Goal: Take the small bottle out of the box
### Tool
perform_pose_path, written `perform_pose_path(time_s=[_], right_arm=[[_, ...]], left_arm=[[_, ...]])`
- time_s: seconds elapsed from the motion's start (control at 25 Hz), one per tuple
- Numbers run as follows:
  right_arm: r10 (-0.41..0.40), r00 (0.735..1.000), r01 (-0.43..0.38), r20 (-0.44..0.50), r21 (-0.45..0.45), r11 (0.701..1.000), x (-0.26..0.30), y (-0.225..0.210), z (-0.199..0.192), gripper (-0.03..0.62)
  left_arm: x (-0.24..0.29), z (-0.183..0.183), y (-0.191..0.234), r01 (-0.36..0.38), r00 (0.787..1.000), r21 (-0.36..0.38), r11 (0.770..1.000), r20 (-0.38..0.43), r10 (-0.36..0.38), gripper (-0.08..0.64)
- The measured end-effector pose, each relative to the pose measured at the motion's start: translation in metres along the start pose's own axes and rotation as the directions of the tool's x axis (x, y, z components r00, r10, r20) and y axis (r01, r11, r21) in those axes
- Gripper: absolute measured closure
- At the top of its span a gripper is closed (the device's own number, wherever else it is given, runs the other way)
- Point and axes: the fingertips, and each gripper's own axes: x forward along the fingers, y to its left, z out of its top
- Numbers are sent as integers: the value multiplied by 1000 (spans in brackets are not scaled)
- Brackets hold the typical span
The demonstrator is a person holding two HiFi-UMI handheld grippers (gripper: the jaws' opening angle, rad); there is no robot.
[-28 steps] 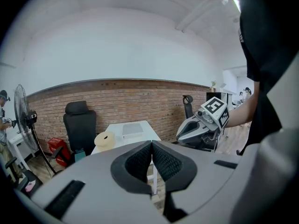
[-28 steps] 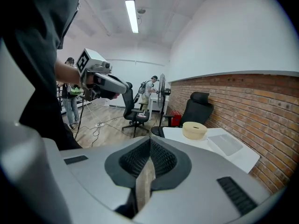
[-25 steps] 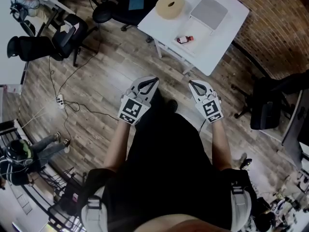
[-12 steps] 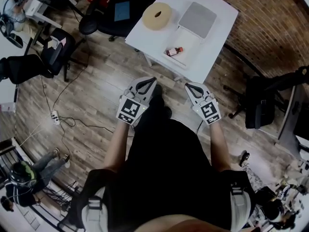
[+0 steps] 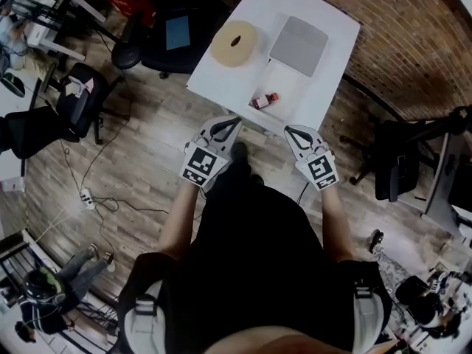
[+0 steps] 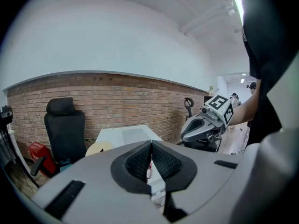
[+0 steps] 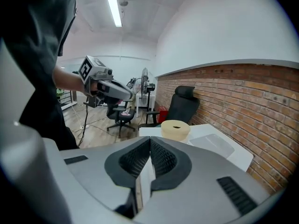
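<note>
Ahead of your left gripper [image 5: 227, 126] and right gripper [image 5: 293, 133], both closed and empty, probably pre-reach, the small bottle [image 5: 264, 100] lay in the box [image 5: 289, 85].

**Surroundings, off-task items**

White table [image 5: 221, 80] ahead of me, on wood-plank floor [image 5: 140, 161], close to a brick wall [image 5: 413, 35]. Beige tape roll [image 5: 234, 43] lies flat on its left part. Black office chair [image 5: 158, 43] just beside the table's left edge. Power strip [image 5: 81, 195] with cables on the floor to my left.

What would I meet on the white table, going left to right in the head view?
Beige tape roll → small bottle → grey square lid.
</note>
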Motion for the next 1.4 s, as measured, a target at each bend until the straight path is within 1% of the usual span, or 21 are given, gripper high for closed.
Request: perform_pose_path(time_s=[0.2, 0.36, 0.44, 0.56, 0.64, 0.76, 0.96, 1.12, 1.24, 1.4], right_arm=[[-23, 999, 23, -28, -28, 999, 24, -20, 3, 594], [-34, 999, 35, -19, 38, 999, 38, -33, 2, 594], [-39, 999, 40, -30, 56, 998, 45, -36, -4, 594], [-22, 999, 26, -43, 93, 995, 54, -35, -11, 594], [-10, 998, 15, -58, 95, 995, 61, -35, -15, 594], [11, 996, -5, -84, 69, 998, 73, -39, -22, 592], [61, 991, -58, -118, 26, 998, 86, -47, -31, 591], [109, 983, -111, -145, -5, 994, 100, -51, -35, 568], [147, 972, -158, -181, -50, 986, 106, -54, -42, 551], [198, 957, -227, -211, -120, 967, 114, -60, -49, 543]], left_arm=[[18, 13, 26, 32, 999, 26, 999, 18, -33, 541], [29, 11, 42, 61, 998, 43, 997, 11, -61, 541], [33, 11, 50, 69, 998, 49, 996, 8, -69, 541], [35, 10, 59, 73, 997, 43, 996, 4, -73, 541], [36, 8, 65, 74, 997, 37, 997, 0, -74, 541], [38, 6, 72, 64, 998, 35, 997, -9, -63, 541], [45, 2, 81, 30, 999, 12, 999, -14, -30, 541], [46, 1, 88, -2, 1000, -2, 1000, -16, 2, 541], [46, 0, 91, -31, 999, -26, 999, -19, 31, 541], [48, 2, 96, -69, 997, -39, 997, -24, 68, 541]])
